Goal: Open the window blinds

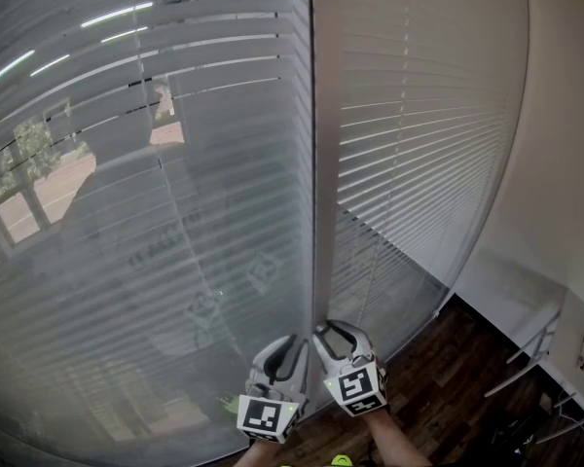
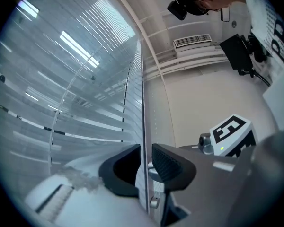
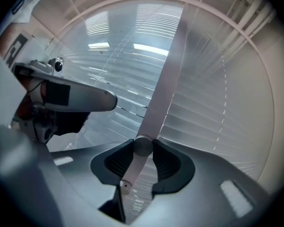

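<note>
The blinds [image 1: 127,212] fill most of the head view: two panels of pale horizontal slats hang side by side, with an upright pale post [image 1: 323,163] between them. The left panel's slats are tilted enough to let slivers of the outside through, green trees and a reddish patch at the far left. The right panel [image 1: 419,144] reads as a closed grey sheet. A thin clear wand [image 1: 190,251] hangs in front of the left panel, apart from both grippers. To the right are a white wall [image 1: 565,163] and a dark wood floor [image 1: 448,377]

Both grippers sit low in the head view, close together at the foot of the post. The left gripper [image 1: 290,348] has its jaws only narrowly apart. In the left gripper view the post runs straight through that slim gap [image 2: 145,162], with no thing seen pinched there. The right gripper [image 1: 333,337] is closed on a small round pale knob [image 3: 143,145], which touches both pads in the right gripper view. A pale strip runs down from the knob between the jaws

What the knob belongs to is hard to tell, since the post lines up right behind it. The person's forearms are cut off at the bottom edge of the head view. Faint greenish reflections on the left panel are too hazy to read, and the metal legs at the lower right corner are too small to make out
</note>
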Tool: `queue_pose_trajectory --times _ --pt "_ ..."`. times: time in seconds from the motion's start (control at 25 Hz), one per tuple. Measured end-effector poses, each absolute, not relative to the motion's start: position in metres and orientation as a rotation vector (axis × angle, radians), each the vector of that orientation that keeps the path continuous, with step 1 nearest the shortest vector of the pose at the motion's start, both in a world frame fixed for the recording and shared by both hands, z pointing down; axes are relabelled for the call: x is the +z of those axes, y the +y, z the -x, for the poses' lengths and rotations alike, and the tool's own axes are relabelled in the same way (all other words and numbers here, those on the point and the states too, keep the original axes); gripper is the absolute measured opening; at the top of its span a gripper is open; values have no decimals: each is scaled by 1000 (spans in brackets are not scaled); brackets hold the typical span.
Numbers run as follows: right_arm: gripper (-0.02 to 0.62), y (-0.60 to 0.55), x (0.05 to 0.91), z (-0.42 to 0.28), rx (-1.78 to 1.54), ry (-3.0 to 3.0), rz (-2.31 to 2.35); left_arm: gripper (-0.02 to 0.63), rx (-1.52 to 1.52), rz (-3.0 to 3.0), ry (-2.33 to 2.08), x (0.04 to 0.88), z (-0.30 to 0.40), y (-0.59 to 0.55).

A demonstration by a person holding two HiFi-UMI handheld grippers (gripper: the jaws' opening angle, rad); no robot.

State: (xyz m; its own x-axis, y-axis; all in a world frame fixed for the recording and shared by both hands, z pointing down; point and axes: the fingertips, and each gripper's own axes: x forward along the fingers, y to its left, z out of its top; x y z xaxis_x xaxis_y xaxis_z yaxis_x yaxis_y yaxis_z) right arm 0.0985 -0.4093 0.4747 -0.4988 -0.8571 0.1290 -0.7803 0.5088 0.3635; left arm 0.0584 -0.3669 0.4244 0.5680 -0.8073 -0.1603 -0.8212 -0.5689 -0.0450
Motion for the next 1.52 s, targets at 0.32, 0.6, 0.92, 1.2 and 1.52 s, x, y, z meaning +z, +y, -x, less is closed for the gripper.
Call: queue_pose_trajectory --times 0.32,0.6,0.92,1.2,1.52 --pt "135 -402 478 -99 -716 -2208 -1229 81 201 2674 1393 421 -60 -367" --pt "124 -403 477 -94 -974 -1982 -1120 80 210 2690 1378 424 -62 -367" --pt "127 -404 477 -94 -993 -1994 -1139 78 216 2689 1343 429 -63 -368" --pt "129 -405 475 -95 -901 -2077 -1193 78 219 2696 1358 425 -63 -368" --pt "129 -405 474 -96 -776 -2200 -1255 77 215 2698 1351 433 -62 -367"
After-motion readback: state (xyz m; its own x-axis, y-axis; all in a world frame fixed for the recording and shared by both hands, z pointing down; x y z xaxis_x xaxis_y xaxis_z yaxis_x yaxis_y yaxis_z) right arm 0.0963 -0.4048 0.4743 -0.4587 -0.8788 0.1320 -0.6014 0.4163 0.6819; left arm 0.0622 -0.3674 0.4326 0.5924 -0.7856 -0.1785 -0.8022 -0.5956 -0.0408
